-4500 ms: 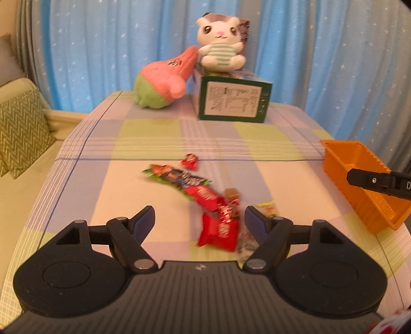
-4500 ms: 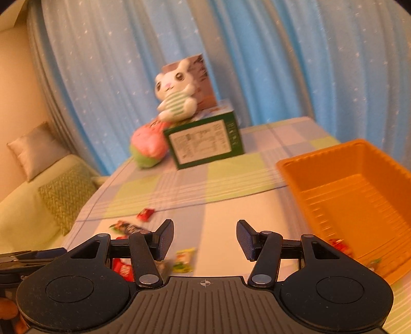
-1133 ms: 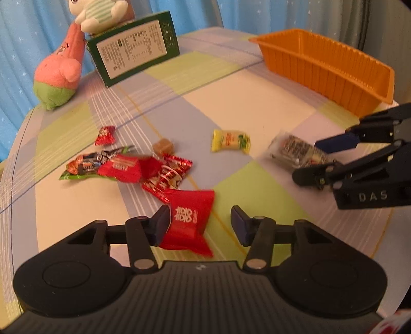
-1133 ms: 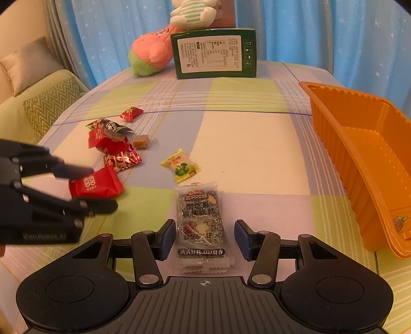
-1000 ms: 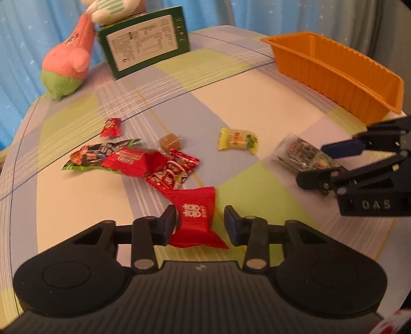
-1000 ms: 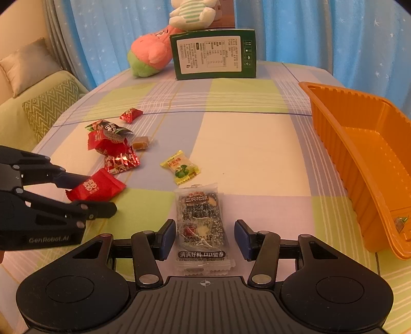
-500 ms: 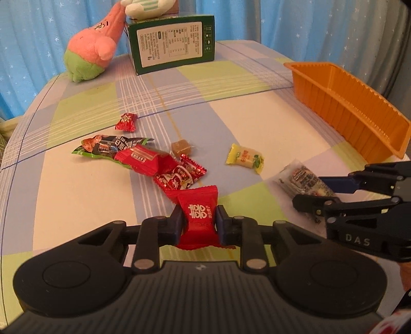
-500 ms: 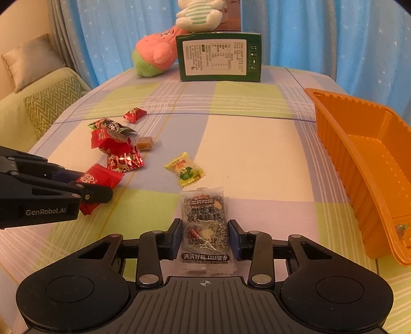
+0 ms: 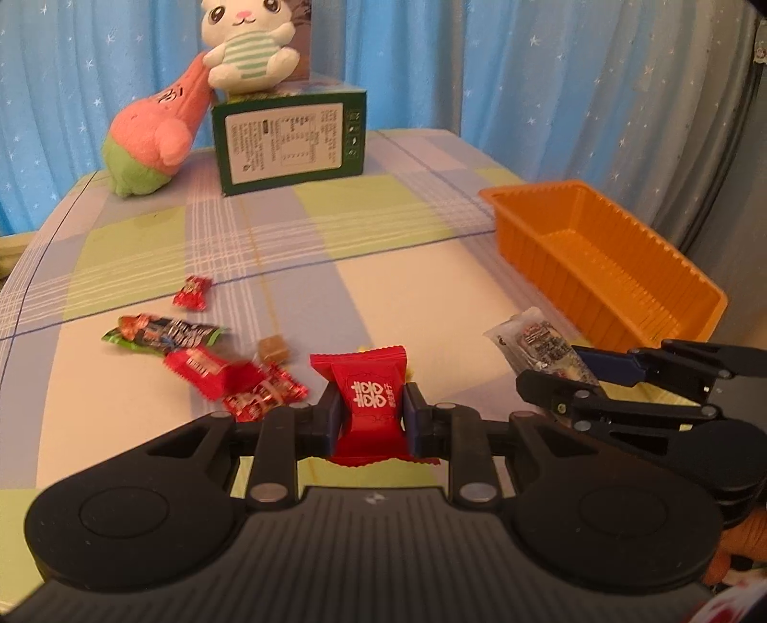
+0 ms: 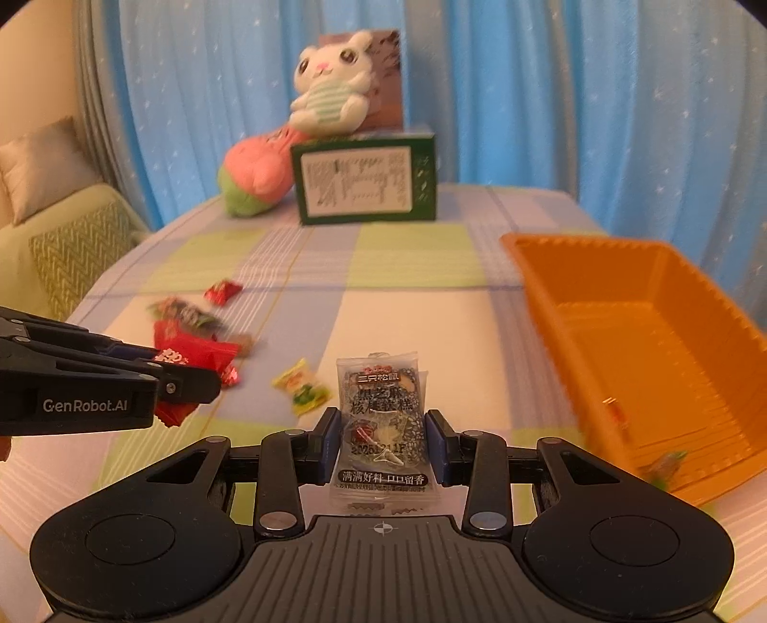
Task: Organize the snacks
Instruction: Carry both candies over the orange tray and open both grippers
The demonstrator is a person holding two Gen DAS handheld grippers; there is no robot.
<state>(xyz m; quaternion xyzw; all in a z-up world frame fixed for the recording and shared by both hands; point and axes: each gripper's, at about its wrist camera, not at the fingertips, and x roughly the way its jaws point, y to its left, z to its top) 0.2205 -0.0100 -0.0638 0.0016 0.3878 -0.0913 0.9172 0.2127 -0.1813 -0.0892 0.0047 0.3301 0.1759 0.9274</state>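
My left gripper [image 9: 368, 416] is shut on a red snack packet [image 9: 368, 398] and holds it above the table. My right gripper [image 10: 382, 440] is shut on a clear packet of dark sesame cake [image 10: 379, 417], also lifted. Each gripper shows in the other's view: the right gripper [image 9: 551, 378] with its clear packet [image 9: 537, 342], the left gripper [image 10: 191, 378] with the red packet [image 10: 191, 357]. The orange tray [image 9: 604, 268] lies at the right; it also shows in the right wrist view [image 10: 647, 335] with a few small snacks near its front corner. Several loose snacks [image 9: 211, 359] lie on the checked tablecloth.
A green box [image 9: 290, 141] with a white plush [image 9: 247, 43] on top and a pink-green plush [image 9: 153, 129] stand at the table's far end. A yellow candy [image 10: 302, 386] lies on the cloth. A sofa with a cushion [image 10: 62, 230] is at the left.
Both grippers closed on their packets and lifted them off the table. Both views now tilt up and look toward the far end and the tray.
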